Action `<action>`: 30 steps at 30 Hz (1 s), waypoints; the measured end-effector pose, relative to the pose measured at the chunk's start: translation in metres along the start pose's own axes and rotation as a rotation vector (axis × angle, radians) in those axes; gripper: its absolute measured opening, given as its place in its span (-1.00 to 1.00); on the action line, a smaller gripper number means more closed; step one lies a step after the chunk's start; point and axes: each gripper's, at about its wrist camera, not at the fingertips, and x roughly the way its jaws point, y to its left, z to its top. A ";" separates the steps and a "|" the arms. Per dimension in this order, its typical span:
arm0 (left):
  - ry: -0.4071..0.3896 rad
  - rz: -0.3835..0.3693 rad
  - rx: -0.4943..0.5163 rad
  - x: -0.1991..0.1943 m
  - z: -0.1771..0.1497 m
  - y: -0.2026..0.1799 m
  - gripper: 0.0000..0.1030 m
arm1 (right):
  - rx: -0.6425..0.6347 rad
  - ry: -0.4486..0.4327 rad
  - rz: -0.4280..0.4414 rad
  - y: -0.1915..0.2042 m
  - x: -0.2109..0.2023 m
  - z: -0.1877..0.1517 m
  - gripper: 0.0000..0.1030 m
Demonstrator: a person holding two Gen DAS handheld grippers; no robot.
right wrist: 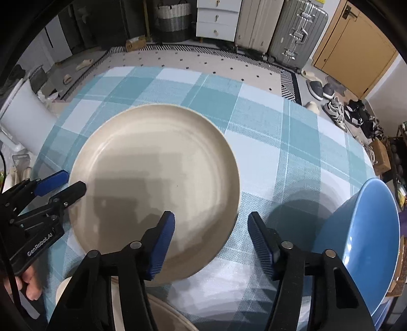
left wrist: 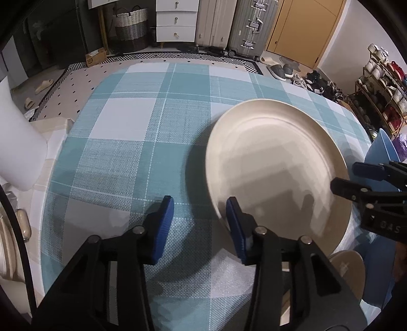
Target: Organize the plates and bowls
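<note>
A large cream plate (left wrist: 274, 163) (right wrist: 157, 178) lies on the teal checked tablecloth (left wrist: 142, 142); its edges look blurred. My left gripper (left wrist: 201, 219) (right wrist: 72, 182) straddles its left rim, one blue pad over the plate and the other over the cloth, with a visible gap. On the opposite side my right gripper (right wrist: 211, 224) (left wrist: 343, 175) straddles the right rim in the same way, and its pads stand clear of the plate. A blue bowl (right wrist: 368, 242) (left wrist: 381, 147) sits to the right. Smaller cream dishes (right wrist: 168, 315) (left wrist: 348, 267) peek out near the table's front edge.
A white bin (left wrist: 17, 142) stands off the table's left edge. Beyond the far edge are a patterned rug (right wrist: 203, 61), a wicker basket (left wrist: 131, 28), white drawers (left wrist: 176, 20), suitcases (left wrist: 236, 25) and a shoe rack (left wrist: 381, 96).
</note>
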 end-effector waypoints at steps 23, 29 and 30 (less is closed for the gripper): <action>-0.073 -0.033 -0.006 -0.028 -0.008 -0.009 -0.78 | 0.014 -0.052 -0.018 -0.007 -0.009 -0.003 -0.71; -0.111 -0.036 -0.010 -0.054 -0.012 -0.009 -0.78 | 0.012 -0.094 -0.012 -0.005 -0.030 -0.009 -0.71; -0.116 -0.035 -0.012 -0.059 -0.014 -0.008 -0.78 | 0.008 -0.100 -0.013 -0.004 -0.033 -0.010 -0.71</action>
